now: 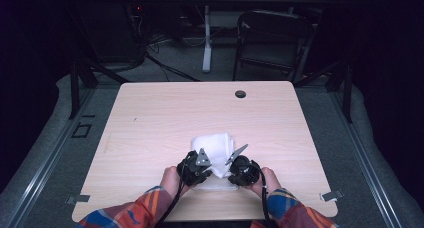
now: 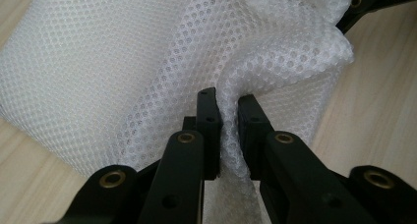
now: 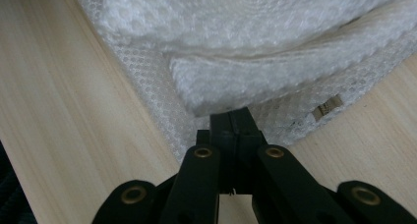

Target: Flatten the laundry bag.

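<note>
Both grippers on the cloth, a fold looks under way.

High view: cloth (image 1: 216, 147) near the table (image 1: 150, 118) front edge, hands low and close. Left gripper view: left gripper (image 2: 227, 108) clamped on a cloth ridge. Right gripper view: right gripper (image 3: 236, 120) jaws together at the cloth's edge, grip unclear. Next, I'd judge, lift together.

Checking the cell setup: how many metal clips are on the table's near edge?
2. One clip sits at the near left corner of the table, the other clip at the near right corner. The person's forearms may hide more.
</note>
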{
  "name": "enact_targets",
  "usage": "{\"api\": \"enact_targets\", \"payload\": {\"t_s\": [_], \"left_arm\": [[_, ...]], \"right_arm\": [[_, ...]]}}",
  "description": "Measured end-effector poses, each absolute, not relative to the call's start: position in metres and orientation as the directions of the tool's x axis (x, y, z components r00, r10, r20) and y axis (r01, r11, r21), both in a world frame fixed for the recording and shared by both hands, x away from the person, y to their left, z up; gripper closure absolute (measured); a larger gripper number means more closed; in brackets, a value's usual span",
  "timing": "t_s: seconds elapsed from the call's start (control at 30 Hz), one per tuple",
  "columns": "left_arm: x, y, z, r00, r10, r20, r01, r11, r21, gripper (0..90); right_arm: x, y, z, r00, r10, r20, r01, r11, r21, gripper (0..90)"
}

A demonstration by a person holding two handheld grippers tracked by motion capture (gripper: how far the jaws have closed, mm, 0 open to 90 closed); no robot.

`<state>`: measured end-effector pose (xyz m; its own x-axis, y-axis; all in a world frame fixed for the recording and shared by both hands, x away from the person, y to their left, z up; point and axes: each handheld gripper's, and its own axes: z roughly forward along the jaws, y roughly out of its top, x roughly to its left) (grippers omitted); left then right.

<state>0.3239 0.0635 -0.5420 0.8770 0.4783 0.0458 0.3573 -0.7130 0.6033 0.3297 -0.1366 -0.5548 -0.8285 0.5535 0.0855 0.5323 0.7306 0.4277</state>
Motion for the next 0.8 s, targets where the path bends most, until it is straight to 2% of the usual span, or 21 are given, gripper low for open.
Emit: {"api": "enact_targets", "payload": {"t_s": [0.8], "left_arm": [[0.323,0.076,-0.530,0.843,0.534,0.062,0.373,-0.664,0.648,83.0]], "right_arm": [[0.327,-0.135,-0.555,-0.840,0.540,0.054,0.507,0.746,0.431,90.0]]}}
